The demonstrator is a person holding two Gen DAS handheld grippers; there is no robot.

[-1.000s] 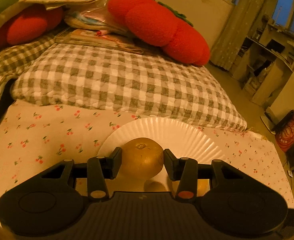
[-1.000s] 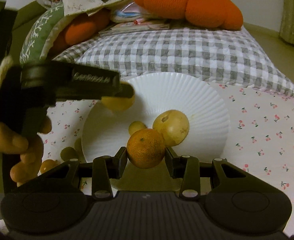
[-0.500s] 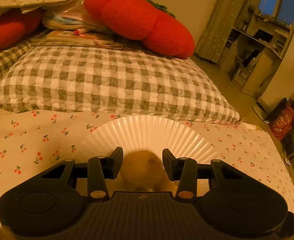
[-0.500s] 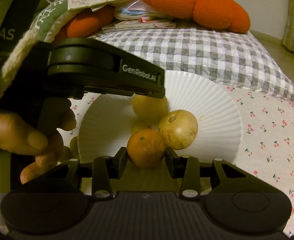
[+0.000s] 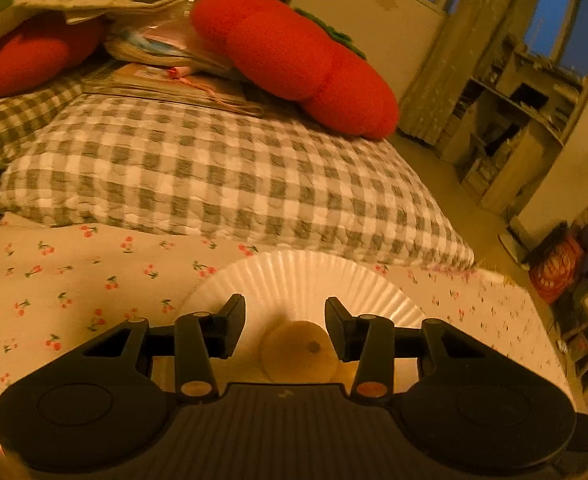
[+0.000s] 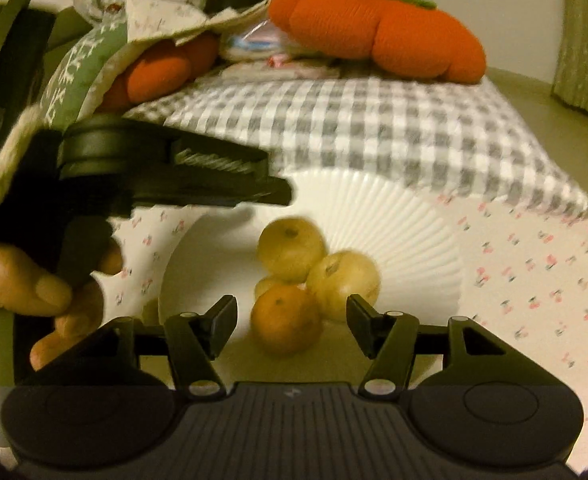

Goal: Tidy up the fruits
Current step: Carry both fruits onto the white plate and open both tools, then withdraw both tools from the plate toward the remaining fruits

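Release step, both sides: left gripper (image 5: 285, 328) is hanging over the white fluted plate (image 5: 305, 276) with its fingers spread and nothing between them; a yellow-brown round fruit (image 5: 298, 350) is lying on the plate just below the gap, nearer the right finger, looking clear of both pads though the blur leaves that unsure. Right gripper (image 6: 291, 322) is sitting with fingers released too, wide of the orange mandarin (image 6: 286, 318), which is resting on the plate (image 6: 405, 216) against two yellow fruits (image 6: 292, 249) (image 6: 342, 285) and a smaller one (image 6: 267, 286) tucked between. To finish cleanly, I'd be lifting each gripper straight up and back, not sweeping sideways, since round fruit in a loose cluster will probably roll if a finger clips it; the bed under the cherry-print sheet (image 6: 533, 280) is soft, so pressing on the rim may be tipping the plate. Fruits are near-spherical, no real long axis; mandarin's stem dimple is pointing up and slightly toward the camera, upper yellow fruit's stem end is facing up. A few small fruits (image 6: 150, 312) are lying off the plate by the left hand (image 6: 34, 284), likely next.
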